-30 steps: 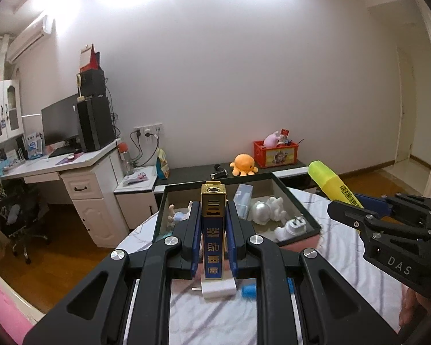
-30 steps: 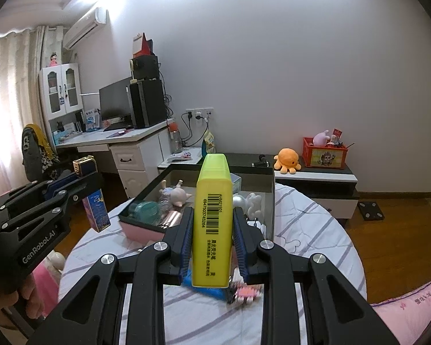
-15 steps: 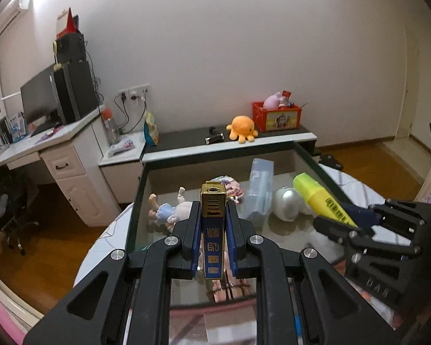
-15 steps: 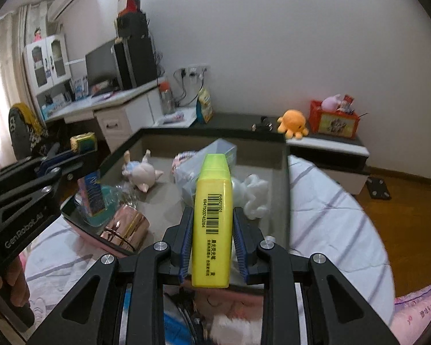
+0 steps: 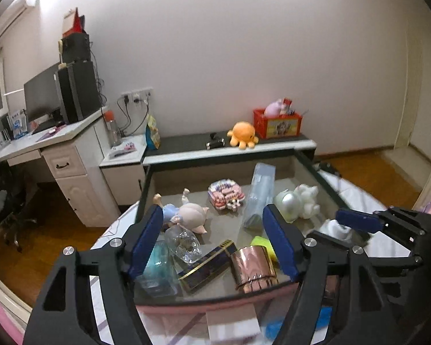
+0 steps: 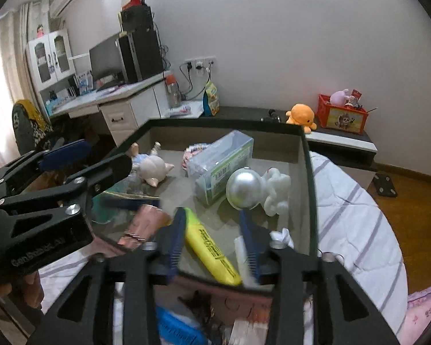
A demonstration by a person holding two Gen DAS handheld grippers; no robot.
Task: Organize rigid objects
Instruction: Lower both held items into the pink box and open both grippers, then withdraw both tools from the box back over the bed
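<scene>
Opening just now, both tongs empty | left tongs [image 5: 215,240] over blue-gold box [image 5: 208,267] | right tongs [image 6: 212,240] over barcoded yellow highlighter [image 6: 211,248]

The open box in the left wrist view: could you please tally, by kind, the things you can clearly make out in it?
Figurines: 2 (pig, astronaut)
Clear containers: 2 (plastic case, glass bottle)
Teal containers: 1
Highlighters: 1
Blue-and-gold boxes: 1
Copper-coloured cylinders: 1
Pastel toy sets: 1
Total: 9
A white scrap near the right edge is too unclear to count.
</scene>
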